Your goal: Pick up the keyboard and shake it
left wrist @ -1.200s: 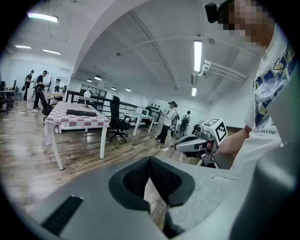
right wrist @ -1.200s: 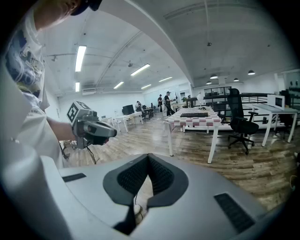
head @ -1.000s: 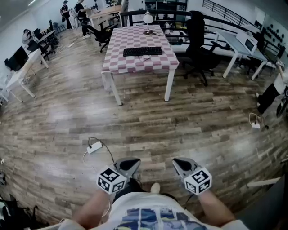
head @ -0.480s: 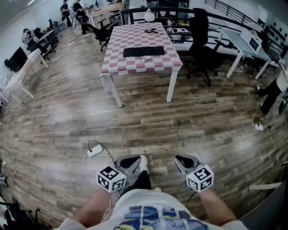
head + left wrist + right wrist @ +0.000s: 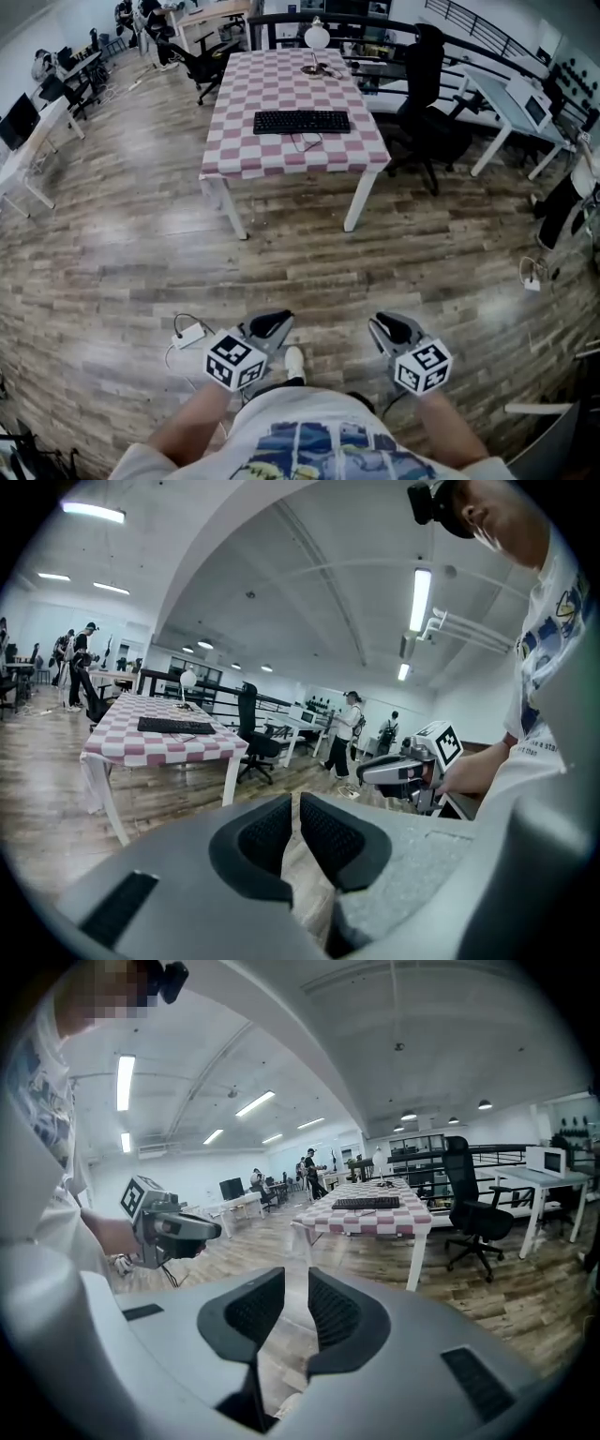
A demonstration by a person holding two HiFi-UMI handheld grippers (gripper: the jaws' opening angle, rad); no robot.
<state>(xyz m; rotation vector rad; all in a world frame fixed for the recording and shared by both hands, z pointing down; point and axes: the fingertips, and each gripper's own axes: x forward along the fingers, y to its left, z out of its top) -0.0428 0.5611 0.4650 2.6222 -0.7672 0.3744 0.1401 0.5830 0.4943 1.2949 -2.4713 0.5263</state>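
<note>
The black keyboard (image 5: 301, 121) lies flat on a table with a pink-and-white checkered cloth (image 5: 281, 157), far ahead of me across the wooden floor. It also shows small in the left gripper view (image 5: 175, 726) and the right gripper view (image 5: 367, 1203). Both grippers are held low in front of my body, far short of the table. My left gripper (image 5: 272, 324) (image 5: 296, 801) is shut with nothing in it. My right gripper (image 5: 386, 326) (image 5: 296, 1283) has just been opening its jaws; a narrow gap shows between them and nothing is in it.
A black office chair (image 5: 427, 117) stands at the table's right side, and a white globe lamp (image 5: 317, 37) at its far end. A white power strip with a cable (image 5: 190, 335) lies on the floor by my left foot. White desks (image 5: 511, 98) stand to the right, and people at the back left.
I have walked toward the table, so it sits larger and nearer in the head view. The power strip has slid down toward my feet. Both grippers stay low in front of me.
</note>
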